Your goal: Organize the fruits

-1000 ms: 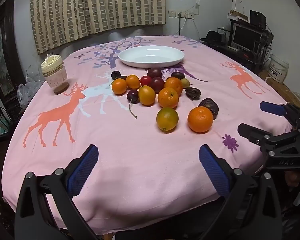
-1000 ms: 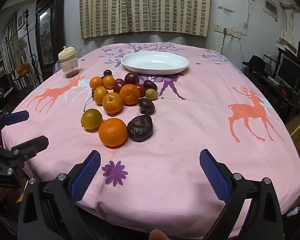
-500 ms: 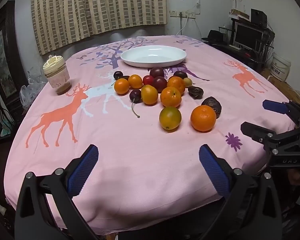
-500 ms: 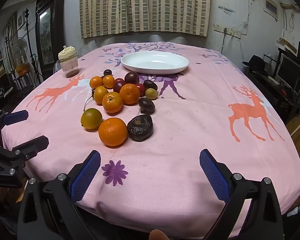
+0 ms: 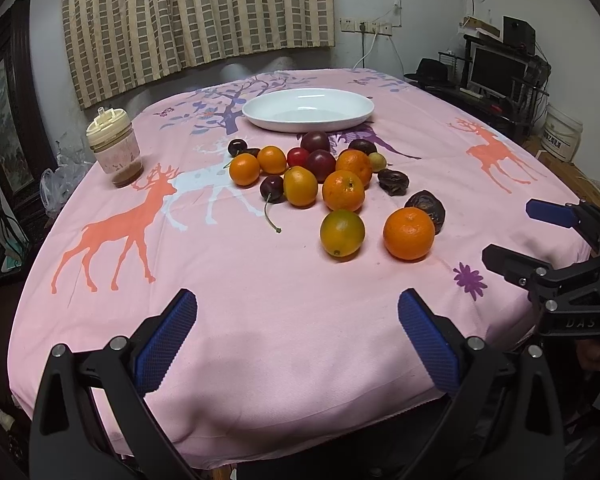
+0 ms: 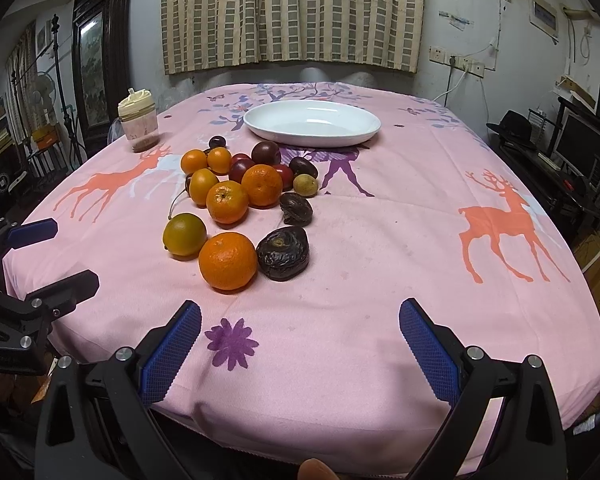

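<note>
Several fruits lie in a loose cluster on the pink tablecloth [image 5: 260,320]: oranges, dark plums, cherries and wrinkled passion fruits. The nearest are an orange [image 5: 408,233] [image 6: 227,261], a green-orange citrus [image 5: 342,233] [image 6: 184,235] and a dark wrinkled fruit [image 6: 283,253]. An empty white oval plate [image 5: 308,109] [image 6: 312,123] stands behind the cluster. My left gripper [image 5: 298,332] is open and empty above the table's near edge. My right gripper [image 6: 300,334] is open and empty, also at the near edge; it shows in the left wrist view [image 5: 540,236].
A jar with a cream lid [image 5: 113,147] [image 6: 138,125] stands at the far left of the table. A desk with a monitor [image 5: 498,70] is at the right. Curtains [image 6: 292,12] hang behind the table.
The left wrist view has shifted slightly, so the fruits sit a little further right and lower. The right gripper has barely moved. Both grippers stay open.
</note>
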{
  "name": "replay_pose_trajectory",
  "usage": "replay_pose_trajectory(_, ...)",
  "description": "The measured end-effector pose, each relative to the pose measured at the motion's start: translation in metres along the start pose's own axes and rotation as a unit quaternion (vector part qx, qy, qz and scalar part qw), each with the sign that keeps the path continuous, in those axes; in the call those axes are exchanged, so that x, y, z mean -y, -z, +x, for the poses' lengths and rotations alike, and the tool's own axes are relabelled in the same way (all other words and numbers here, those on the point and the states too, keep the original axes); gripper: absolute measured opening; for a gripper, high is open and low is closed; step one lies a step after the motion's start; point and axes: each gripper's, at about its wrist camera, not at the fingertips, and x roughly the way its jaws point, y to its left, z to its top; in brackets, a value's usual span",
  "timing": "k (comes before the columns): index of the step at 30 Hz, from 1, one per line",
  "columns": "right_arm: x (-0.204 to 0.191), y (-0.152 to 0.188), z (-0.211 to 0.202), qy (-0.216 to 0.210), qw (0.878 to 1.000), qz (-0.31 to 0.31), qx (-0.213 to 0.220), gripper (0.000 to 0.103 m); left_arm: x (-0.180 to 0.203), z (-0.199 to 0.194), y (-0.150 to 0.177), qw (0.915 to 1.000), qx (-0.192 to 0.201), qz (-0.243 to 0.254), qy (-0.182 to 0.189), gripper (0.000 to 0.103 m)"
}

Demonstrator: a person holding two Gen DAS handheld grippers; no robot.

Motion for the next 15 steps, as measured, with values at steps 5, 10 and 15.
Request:
replay_pose_trajectory(5,-0.0013,0.0010,0.0027,0.000,1.000,0.000,0.000,0.099,0.0000,0.0001,0.0003,1.0000,0.000,0.000,0.000,0.099)
replay_pose_trajectory(10,-0.0011,0.0008,0.0024,0.000,1.000,0.000,-0.001,0.099,-0.0008,0.0008,0.0005,1.0000,-0.002,-0.001,0.001,0.099)
replay_pose_trajectory(15,-0.0015,0.0008,0.0030,0.001,1.000,0.000,-0.002,0.099,-0.0012,0.0010,0.0008,1.0000,-0.002,-0.001,0.001,0.099)
